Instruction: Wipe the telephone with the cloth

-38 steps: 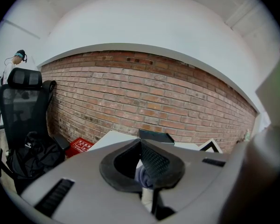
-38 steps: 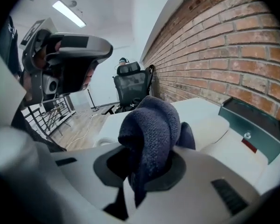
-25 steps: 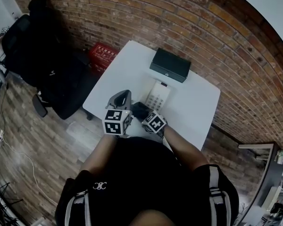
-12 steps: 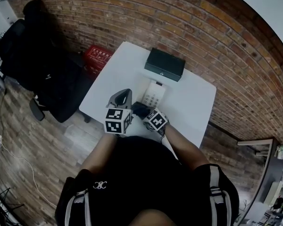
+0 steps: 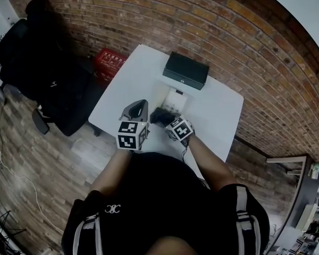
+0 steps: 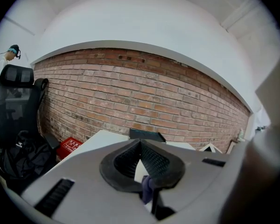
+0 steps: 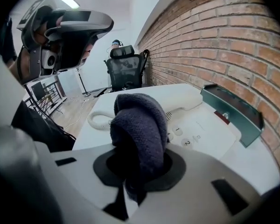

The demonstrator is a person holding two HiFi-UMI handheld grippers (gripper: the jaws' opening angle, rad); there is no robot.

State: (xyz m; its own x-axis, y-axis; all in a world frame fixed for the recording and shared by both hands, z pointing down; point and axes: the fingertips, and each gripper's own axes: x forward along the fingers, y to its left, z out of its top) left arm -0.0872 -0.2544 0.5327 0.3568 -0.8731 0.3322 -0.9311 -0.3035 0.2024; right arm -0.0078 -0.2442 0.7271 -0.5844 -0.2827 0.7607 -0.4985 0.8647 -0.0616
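Note:
A white telephone [image 5: 175, 96] lies on the white table [image 5: 218, 110], its handset [image 7: 179, 96] and coiled cord [image 7: 99, 121] on its left side. My right gripper [image 7: 139, 168] is shut on a bunched dark blue-grey cloth [image 7: 141, 124]. In the head view the cloth [image 5: 160, 115] sits at the telephone's near end, the right gripper [image 5: 167, 119] just behind it. The number keys [image 7: 183, 137] show right beside the cloth. My left gripper [image 5: 140, 109] hovers to the left of the telephone, its jaws shut on nothing [image 6: 141, 158].
A dark flat box [image 5: 185, 70] stands at the table's far edge against the brick wall [image 5: 228, 31]. A red crate [image 5: 110, 61] and a black office chair [image 5: 45, 62] are on the floor to the left. The table's edge is near my body.
My right gripper has carried the cloth forward, from the table's near edge up to the telephone's near end. The left gripper has stayed where it was.

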